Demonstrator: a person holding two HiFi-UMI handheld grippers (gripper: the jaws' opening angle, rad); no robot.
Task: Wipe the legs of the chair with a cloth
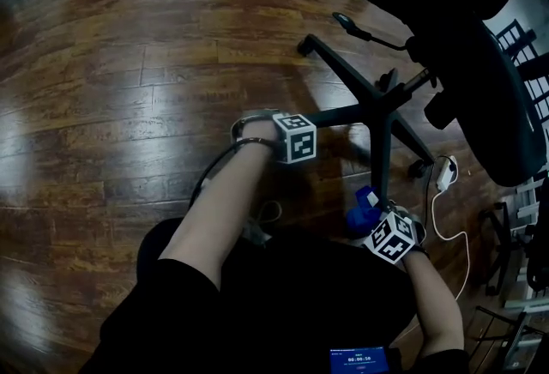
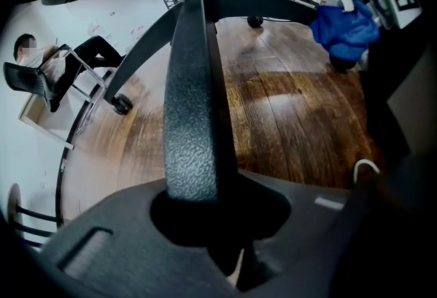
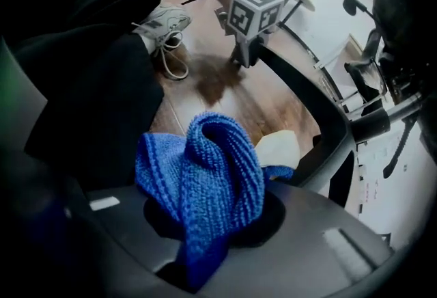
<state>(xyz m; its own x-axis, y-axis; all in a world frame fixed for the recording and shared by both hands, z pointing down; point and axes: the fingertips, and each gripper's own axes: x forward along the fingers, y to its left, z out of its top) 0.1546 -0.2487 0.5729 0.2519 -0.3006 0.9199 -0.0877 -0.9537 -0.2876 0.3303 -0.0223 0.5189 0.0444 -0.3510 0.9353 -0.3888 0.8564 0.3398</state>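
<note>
On the glossy wooden floor (image 1: 129, 63) stands a black office chair (image 1: 480, 63), its star-shaped base spreading from a central hub (image 1: 378, 109) right in front of the kneeling person. From the head view, the left gripper (image 2: 220, 221) points steeply down at the base, and its own view shows the jaws closed around one textured black leg (image 2: 193, 105), which runs straight out from between them toward the hub. The right gripper (image 3: 212, 238) has its jaws clamped on a bunched blue cloth (image 3: 205, 173), whose knitted folds bulge up above the pads (a loose end hangs down below them). Seen from the head view, the cloth sits at the near end of a second leg (image 1: 383, 159), the one that points toward the person; whether it presses on that leg cannot be told. A white plug block (image 1: 445, 171) with its thin cable lies on the boards just right of the base.
</note>
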